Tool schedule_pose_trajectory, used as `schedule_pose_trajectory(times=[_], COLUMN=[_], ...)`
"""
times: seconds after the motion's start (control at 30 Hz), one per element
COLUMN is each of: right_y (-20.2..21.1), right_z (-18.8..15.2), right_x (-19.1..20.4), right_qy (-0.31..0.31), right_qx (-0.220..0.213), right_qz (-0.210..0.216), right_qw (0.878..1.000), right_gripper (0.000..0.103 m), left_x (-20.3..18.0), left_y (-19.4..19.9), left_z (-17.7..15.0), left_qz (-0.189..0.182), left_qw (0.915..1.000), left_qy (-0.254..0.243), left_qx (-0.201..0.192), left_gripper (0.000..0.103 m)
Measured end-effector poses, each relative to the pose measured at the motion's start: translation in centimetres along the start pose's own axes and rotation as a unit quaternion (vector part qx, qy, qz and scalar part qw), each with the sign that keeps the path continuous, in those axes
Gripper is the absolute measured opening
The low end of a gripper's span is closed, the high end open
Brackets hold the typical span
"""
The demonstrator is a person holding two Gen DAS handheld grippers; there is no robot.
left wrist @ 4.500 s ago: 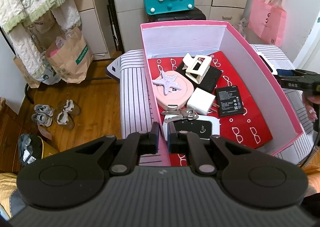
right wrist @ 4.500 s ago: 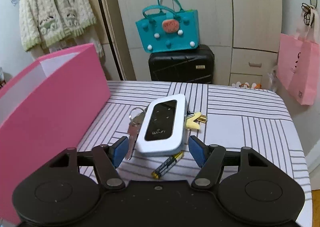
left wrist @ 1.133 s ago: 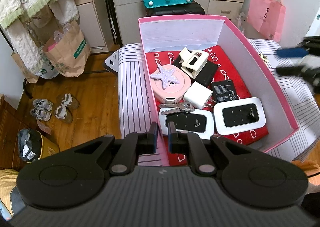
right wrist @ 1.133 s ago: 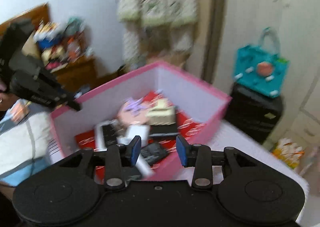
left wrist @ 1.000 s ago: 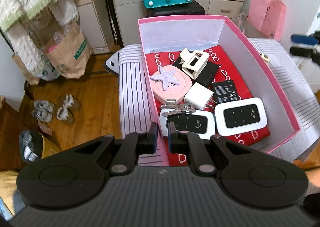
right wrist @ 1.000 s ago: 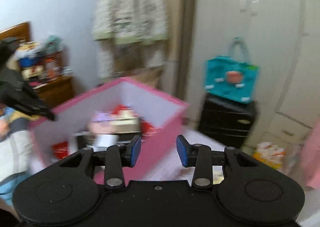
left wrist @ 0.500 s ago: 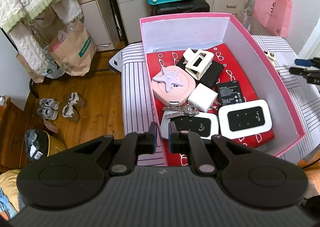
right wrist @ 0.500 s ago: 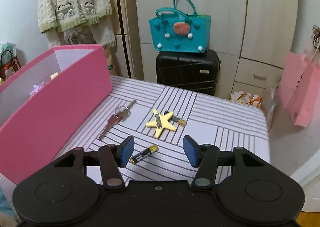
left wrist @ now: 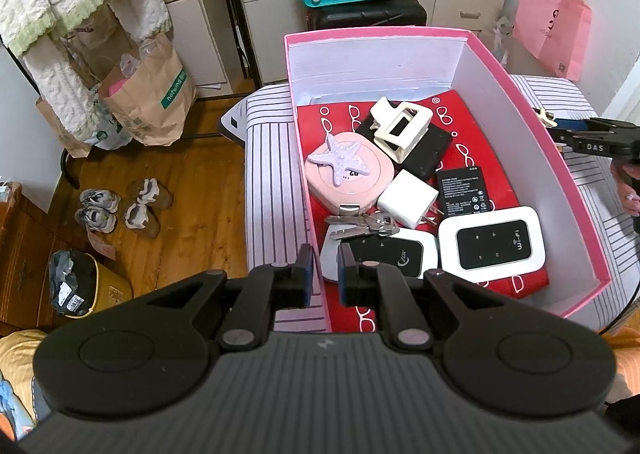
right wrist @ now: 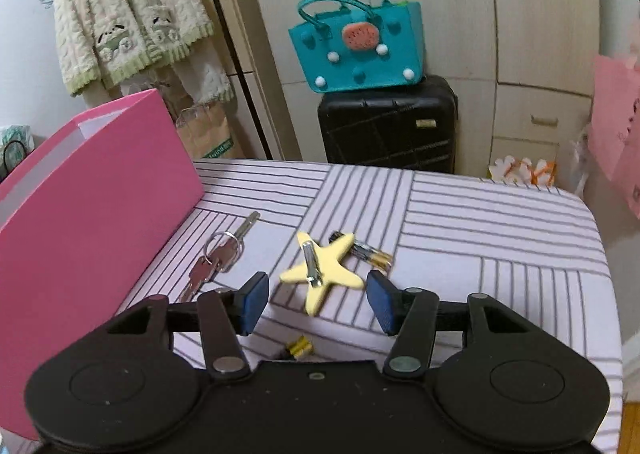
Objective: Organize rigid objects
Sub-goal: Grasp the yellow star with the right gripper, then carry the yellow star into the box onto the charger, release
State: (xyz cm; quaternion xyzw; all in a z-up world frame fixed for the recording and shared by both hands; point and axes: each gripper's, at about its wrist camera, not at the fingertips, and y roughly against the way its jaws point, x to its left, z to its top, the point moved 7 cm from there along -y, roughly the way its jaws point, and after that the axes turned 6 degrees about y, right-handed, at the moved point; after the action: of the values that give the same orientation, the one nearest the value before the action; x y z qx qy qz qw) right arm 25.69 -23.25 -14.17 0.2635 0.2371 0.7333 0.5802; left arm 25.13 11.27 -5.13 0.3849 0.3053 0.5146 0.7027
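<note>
The right gripper (right wrist: 316,304) body hides most of a battery (right wrist: 298,348) beneath it.

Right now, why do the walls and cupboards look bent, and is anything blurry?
Left wrist view: the fisheye lens bows the cupboards; the pink box and its contents are sharp under even light. Right wrist view: door edges curve the same way; the yellow star clip looks slightly soft, the pink bag at the edge smeared.

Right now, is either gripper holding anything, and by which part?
The left gripper is pinched on the near wall of the pink box. The right gripper holds nothing; its open jaws hover by the yellow star clip.
</note>
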Motion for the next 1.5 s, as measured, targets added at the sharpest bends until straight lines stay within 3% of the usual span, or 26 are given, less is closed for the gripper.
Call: schedule_pose_trajectory(times=[0.27,0.6,0.77,0.87,1.0,1.23,1.33,1.5], right_y=[0.0,3.8,7.9,10.2,11.7,9.0,7.4,4.6], right_z=[-0.4,0.5,2.7,4.3,6.6,8.7,8.4,8.1], right_x=[1.2,2.6,5.4,8.1,12.8,19.3,21.8,24.3], right_qy=[0.051,0.054,0.072,0.075,0.097,0.1,0.121,0.149], right_qx=[-0.017,-0.031,-0.069,-0.089,-0.088,0.004,0.039,0.074], right_qz=[-0.063,-0.059,-0.062,-0.033,0.037,0.16,0.184,0.186], right_qw=[0.997,0.996,0.993,0.993,0.991,0.982,0.975,0.968], right_gripper=[0.053,0.053,0.053,0.053,0.053,0.053,0.053,0.053], left_x=[0.0,0.1,-0.3,-0.4,-0.3,-0.2,-0.1,0.0], left_y=[-0.1,0.1,0.1,-0.4,-0.4,0.1,0.0,0.0], left_z=[0.0,-0.1,-0.3,-0.7,-1.0,-1.0,-0.9,-0.9], left_qz=[-0.003,-0.011,0.013,0.014,0.005,-0.004,-0.012,-0.019], left_qw=[1.0,0.9999,0.9993,0.9987,0.9987,0.9984,0.9979,0.9979], left_qy=[0.004,0.002,-0.035,-0.047,-0.047,-0.053,-0.058,-0.057], left_qx=[-0.004,-0.004,-0.008,0.008,0.019,0.021,0.026,0.025], left_gripper=[0.012,0.012,0.007,0.007,0.007,0.007,0.008,0.008])
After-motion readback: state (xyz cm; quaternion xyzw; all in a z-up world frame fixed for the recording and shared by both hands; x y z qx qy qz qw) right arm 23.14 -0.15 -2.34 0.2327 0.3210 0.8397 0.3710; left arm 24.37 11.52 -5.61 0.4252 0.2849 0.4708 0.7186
